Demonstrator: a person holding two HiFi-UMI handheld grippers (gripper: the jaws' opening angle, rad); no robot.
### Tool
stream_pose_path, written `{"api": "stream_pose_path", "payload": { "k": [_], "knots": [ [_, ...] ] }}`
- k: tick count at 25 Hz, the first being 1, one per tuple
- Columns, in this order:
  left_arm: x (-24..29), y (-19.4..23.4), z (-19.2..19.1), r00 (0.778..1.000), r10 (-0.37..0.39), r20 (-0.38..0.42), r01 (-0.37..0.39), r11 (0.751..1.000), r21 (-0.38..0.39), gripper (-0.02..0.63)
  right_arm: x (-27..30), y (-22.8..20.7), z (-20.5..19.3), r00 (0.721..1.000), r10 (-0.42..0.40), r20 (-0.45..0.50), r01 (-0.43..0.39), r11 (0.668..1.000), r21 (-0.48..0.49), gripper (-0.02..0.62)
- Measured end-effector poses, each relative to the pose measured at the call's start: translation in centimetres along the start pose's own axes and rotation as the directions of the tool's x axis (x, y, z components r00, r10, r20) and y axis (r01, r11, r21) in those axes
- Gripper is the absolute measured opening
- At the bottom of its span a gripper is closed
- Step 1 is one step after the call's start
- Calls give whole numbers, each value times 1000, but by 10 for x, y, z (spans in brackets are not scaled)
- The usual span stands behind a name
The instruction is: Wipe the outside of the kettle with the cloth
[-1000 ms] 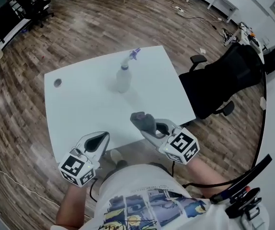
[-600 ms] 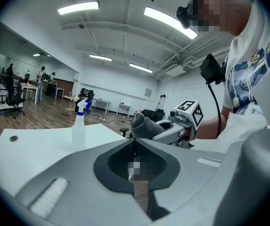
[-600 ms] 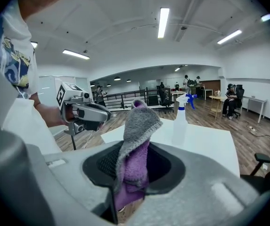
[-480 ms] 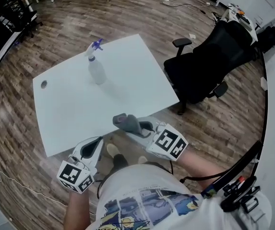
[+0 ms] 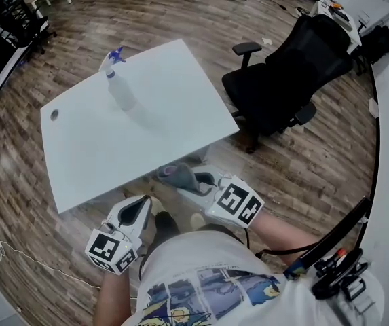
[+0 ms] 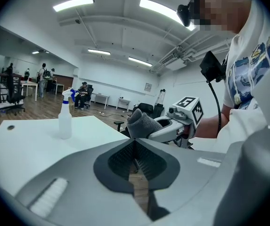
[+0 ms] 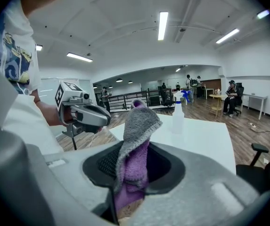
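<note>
**Right claw** [image 5: 193, 180]: pinching the cloth [image 5: 175, 174]. A grey-and-purple fold stands up out of the jaws, with a good length free beyond the tips.

**Left claw** [image 5: 138, 208]: pressed together, with nothing between the jaws.

**Table** [image 5: 160, 124]: white, and it carries only a bottle [image 5: 117, 89] near its far left corner. Both claws hang off the table's near edge, over the floor, and the cloth is just off that edge.

**Chair** [image 5: 296, 66]: black, off the table's right side.

**Kettle**: it is in no view and not on the table, so I cannot place it against either claw.

**Step in hand, as I judge it**: carrying the cloth to the kettle; no wiping has begun.

**Handling notes**:
- I would find the kettle before moving further.
- I would keep the right claw's pinch firm so the fold does not slip.
- The free end should lead, so that cloth and not jaw meets the kettle's wall.
- The empty left claw could steady the kettle.
</note>
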State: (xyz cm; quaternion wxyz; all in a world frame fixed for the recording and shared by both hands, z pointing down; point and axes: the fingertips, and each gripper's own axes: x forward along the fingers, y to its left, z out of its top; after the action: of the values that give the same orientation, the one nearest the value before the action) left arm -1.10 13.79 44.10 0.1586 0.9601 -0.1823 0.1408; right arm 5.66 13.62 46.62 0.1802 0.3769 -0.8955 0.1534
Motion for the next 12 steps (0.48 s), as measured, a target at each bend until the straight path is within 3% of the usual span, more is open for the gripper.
{"api": "stream_pose_path", "payload": {
  "k": [12],
  "knots": [
    [12, -11, -5, 999, -29, -27, 29, 1000, -5, 2, -18, -6, -9, 999, -37, -15, 38, 999, 37, 117]
  ]
}}
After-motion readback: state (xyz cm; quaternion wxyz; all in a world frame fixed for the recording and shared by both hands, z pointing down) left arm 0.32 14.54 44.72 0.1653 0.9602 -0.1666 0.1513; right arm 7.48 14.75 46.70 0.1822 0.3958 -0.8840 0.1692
